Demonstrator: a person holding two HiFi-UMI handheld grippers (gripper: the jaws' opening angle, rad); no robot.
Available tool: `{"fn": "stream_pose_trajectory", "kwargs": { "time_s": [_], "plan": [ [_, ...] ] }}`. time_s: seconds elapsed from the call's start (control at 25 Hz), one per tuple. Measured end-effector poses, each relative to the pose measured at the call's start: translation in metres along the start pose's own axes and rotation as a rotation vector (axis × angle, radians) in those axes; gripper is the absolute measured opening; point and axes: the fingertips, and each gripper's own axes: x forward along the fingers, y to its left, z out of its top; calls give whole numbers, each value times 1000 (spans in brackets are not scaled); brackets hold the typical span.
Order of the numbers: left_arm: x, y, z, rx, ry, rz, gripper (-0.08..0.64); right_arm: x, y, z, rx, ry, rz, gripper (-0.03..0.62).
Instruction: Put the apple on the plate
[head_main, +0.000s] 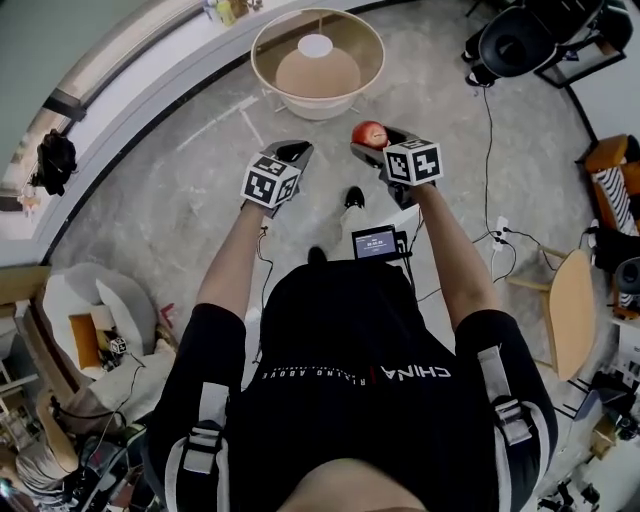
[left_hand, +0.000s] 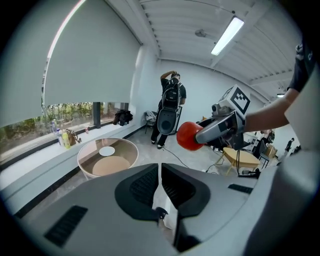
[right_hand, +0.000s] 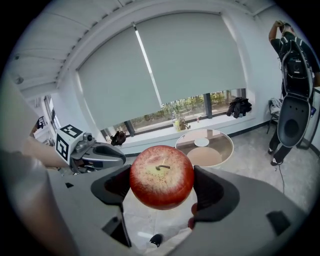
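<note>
a: the round glass-topped table stands ahead of us, well apart. how are our grippers?

b: our left gripper has its jaws together on nothing. our right gripper has its jaws clamped on the fruit.

a: and the plate?

b: the small white plate lies on the table's glass top. the apple is up in the air between our right jaws, stem toward that gripper's camera.

a: how will it handle?

b: we judge it firm, fairly light and smooth-skinned. it may slip or roll, and it would bruise if squeezed hard. the jaws sit on its widest flanks, which looks to us the best hold.
</note>
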Motion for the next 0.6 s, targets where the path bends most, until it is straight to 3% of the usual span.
{"fn": "stream_pose_trajectory", "kwargs": {
  "time_s": [0.32, 0.6],
  "plan": [
    [71, 87, 18, -32, 58, 45, 34, 89, -77, 58, -4, 29, 53, 399],
    [184, 199, 109, -40, 78, 118, 34, 185, -185, 173, -47, 24, 155, 399]
  ]
}}
